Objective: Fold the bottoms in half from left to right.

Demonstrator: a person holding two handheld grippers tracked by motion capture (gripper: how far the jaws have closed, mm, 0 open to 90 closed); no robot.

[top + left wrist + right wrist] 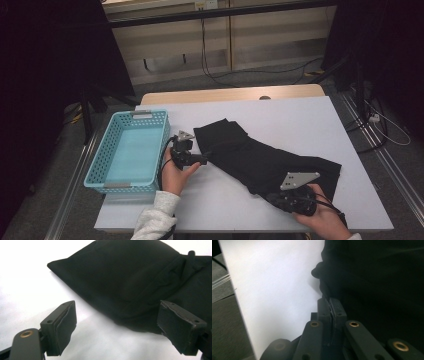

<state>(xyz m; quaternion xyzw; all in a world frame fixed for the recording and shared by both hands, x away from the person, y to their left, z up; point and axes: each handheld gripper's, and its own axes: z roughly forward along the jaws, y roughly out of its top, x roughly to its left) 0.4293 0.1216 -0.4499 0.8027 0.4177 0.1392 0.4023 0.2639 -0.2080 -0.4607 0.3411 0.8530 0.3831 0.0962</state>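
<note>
A black garment (pixel 260 157) lies crumpled across the middle of the white table top (pixel 280 115). My left gripper (pixel 202 159) rests at its left end, jaws wide apart. In the left gripper view the garment (pixel 125 272) bulges just ahead of the left gripper (pixel 117 308), and neither pad touches it. My right gripper (pixel 272 196) sits at the garment's near right corner. In the right gripper view its jaws (pixel 329 301) are pressed together, and the garment's (pixel 374 277) edge runs down into them.
A light blue plastic basket (pixel 135 114) stands at the table's left side, nothing inside it. The white surface's near edge is close under both hands. Cables trail over the floor beyond the far edge and to the right.
</note>
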